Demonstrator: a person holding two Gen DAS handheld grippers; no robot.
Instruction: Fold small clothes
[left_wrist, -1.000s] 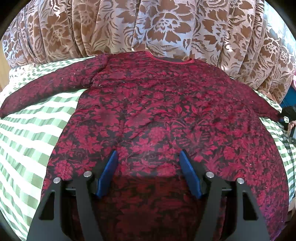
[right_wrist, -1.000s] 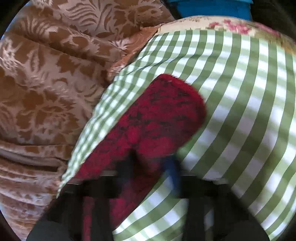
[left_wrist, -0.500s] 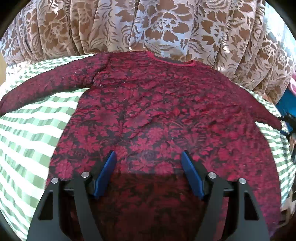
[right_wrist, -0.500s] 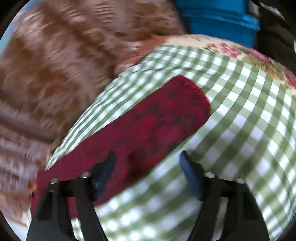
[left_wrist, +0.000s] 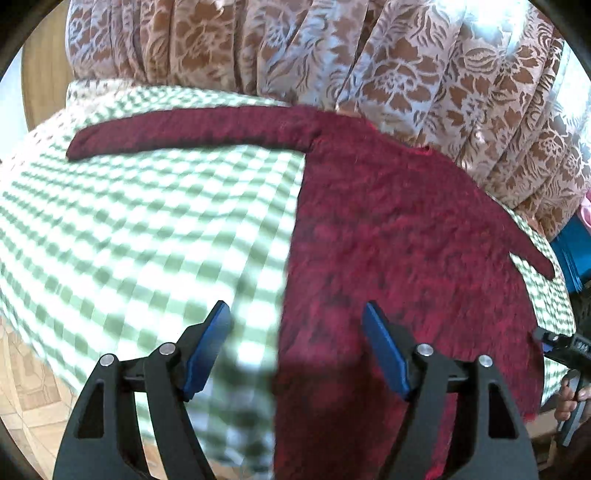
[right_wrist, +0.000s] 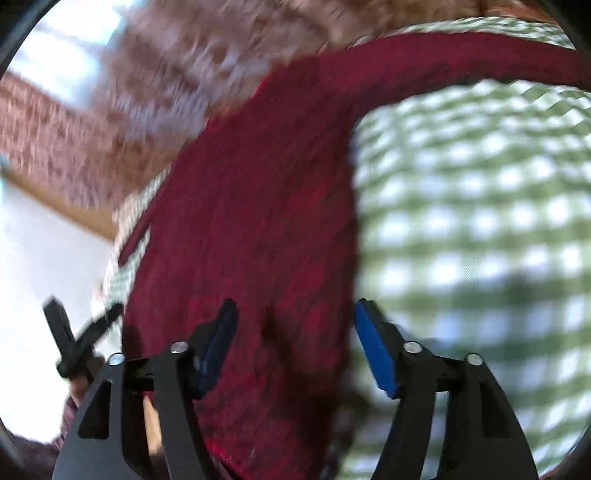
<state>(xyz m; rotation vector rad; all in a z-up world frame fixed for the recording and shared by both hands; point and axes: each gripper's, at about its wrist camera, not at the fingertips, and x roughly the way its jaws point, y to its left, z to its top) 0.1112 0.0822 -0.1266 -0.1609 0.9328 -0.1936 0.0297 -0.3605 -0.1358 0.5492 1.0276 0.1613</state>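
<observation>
A dark red floral top (left_wrist: 388, 240) lies spread flat on a green-checked cloth (left_wrist: 147, 229). One long sleeve (left_wrist: 192, 129) stretches out to the left, and the other sleeve (left_wrist: 528, 258) points right. My left gripper (left_wrist: 295, 317) hovers open over the top's left side edge, one finger above the cloth and one above the fabric. In the blurred right wrist view, my right gripper (right_wrist: 295, 314) hangs over the top (right_wrist: 258, 221) near its other side edge. Its jaws are closing, the fabric lies below them, and the pads press on nothing.
A brown floral curtain (left_wrist: 406, 66) hangs close behind the cloth. A blue tub (left_wrist: 576, 251) stands at the far right. Wooden floor (left_wrist: 22, 387) shows past the cloth's left edge. A hand (left_wrist: 567, 404) shows at the right rim.
My right gripper let go of the sleeve cuff, opened and swung across to the top's side edge. My left gripper moved from the middle of the top to its left edge.
</observation>
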